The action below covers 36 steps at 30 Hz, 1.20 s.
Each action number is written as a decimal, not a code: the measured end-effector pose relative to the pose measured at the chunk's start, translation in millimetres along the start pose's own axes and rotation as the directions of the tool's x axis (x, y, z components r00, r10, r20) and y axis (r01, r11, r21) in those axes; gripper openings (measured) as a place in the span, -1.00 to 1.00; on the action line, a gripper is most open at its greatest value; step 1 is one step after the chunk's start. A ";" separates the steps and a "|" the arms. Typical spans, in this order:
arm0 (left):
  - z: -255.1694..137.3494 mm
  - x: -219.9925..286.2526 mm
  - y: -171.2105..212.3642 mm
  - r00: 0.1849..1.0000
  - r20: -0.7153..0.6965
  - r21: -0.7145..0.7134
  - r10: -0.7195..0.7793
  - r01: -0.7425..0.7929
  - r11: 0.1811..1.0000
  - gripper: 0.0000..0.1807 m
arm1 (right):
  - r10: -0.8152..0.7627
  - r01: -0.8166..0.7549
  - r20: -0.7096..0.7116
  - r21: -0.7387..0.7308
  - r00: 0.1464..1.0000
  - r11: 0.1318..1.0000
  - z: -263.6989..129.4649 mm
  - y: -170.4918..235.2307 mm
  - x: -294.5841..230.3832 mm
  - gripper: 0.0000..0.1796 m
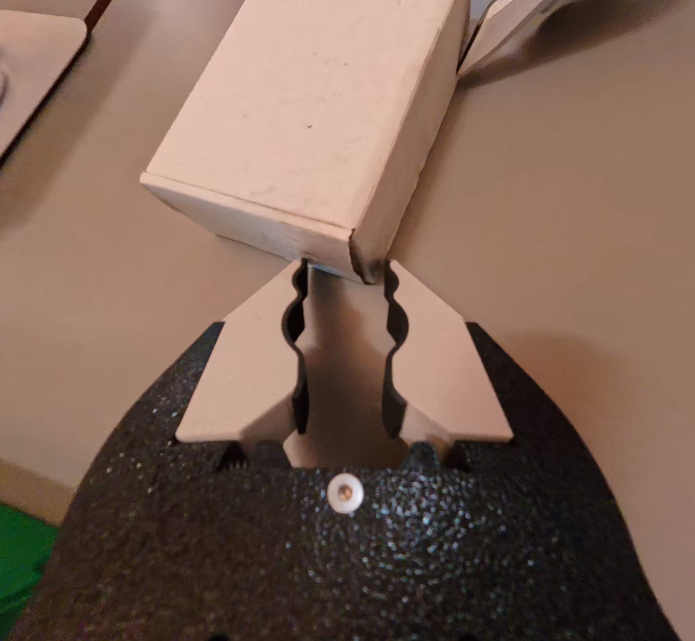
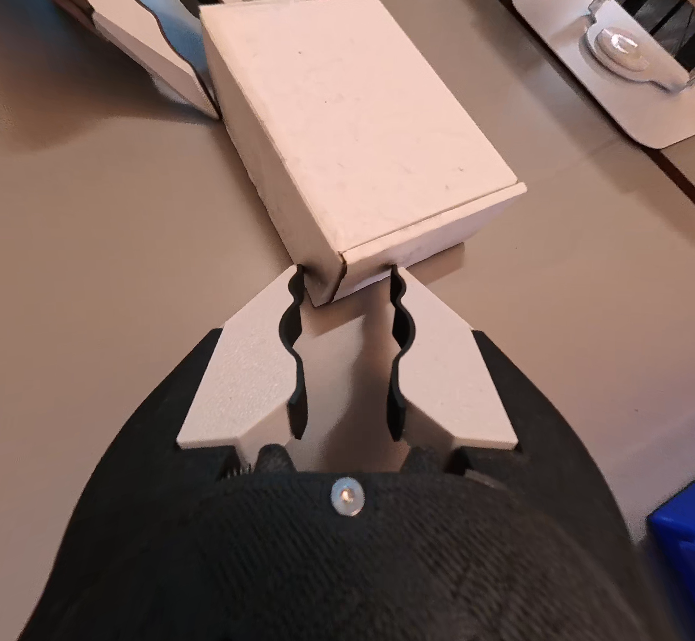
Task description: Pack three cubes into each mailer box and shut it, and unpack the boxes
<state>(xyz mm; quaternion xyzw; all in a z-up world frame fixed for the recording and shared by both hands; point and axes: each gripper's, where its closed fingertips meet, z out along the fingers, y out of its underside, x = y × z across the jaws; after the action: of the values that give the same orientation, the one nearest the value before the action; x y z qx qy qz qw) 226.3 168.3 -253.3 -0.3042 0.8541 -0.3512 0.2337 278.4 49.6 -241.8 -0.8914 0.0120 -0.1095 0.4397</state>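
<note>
A closed white mailer box point(image 1: 312, 96) lies on the beige table point(image 1: 564, 246), its lid down. My left gripper point(image 1: 344, 265) has its two fingertips on either side of the box's near corner and is shut on it. My right gripper point(image 2: 344, 271) holds another corner of the same box point(image 2: 357, 115) the same way, one fingertip on the side wall and one on the front wall. Each gripper shows in the other's view, the right one point(image 1: 507, 2) at the box's far right and the left one point(image 2: 161, 21) at its far left. No cubes are visible.
A green object point(image 1: 18, 555) sits at the lower left edge of the left wrist view. A blue object point(image 2: 673, 532) sits at the lower right of the right wrist view. A white stand base point(image 2: 564, 70) with a metal fitting stands at the back right. Pale flat boards point(image 1: 34, 70) lie at the far left.
</note>
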 end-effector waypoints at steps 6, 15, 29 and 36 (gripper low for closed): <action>-10.7 -4.4 8.3 1.000 -0.018 0.011 -0.006 0.006 1.000 -0.41 | -0.075 0.072 -0.113 -0.030 0.991 0.997 -12.5 6.8 11.4 -0.28; -5.6 2.1 -2.2 0.986 -0.154 0.036 -0.069 0.075 0.997 -0.56 | 0.035 -0.038 0.096 0.030 0.995 0.999 -8.8 2.8 0.2 -0.55; 5.9 -14.1 -3.2 1.000 0.005 0.010 0.023 -0.023 1.000 -0.69 | -0.007 0.006 0.073 0.008 0.997 1.000 -0.1 2.4 6.7 -0.73; -4.2 -17.6 -2.3 0.999 0.026 0.046 -0.023 0.021 0.999 -0.20 | -0.038 0.038 0.002 -0.011 0.999 0.999 -30.6 -17.6 24.6 -0.07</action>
<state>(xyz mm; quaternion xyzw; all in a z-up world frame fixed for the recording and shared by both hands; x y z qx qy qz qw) 236.9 180.9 -245.7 -0.3129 0.8393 -0.3690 0.2481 294.9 33.5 -205.4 -0.8940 -0.0045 -0.1169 0.4324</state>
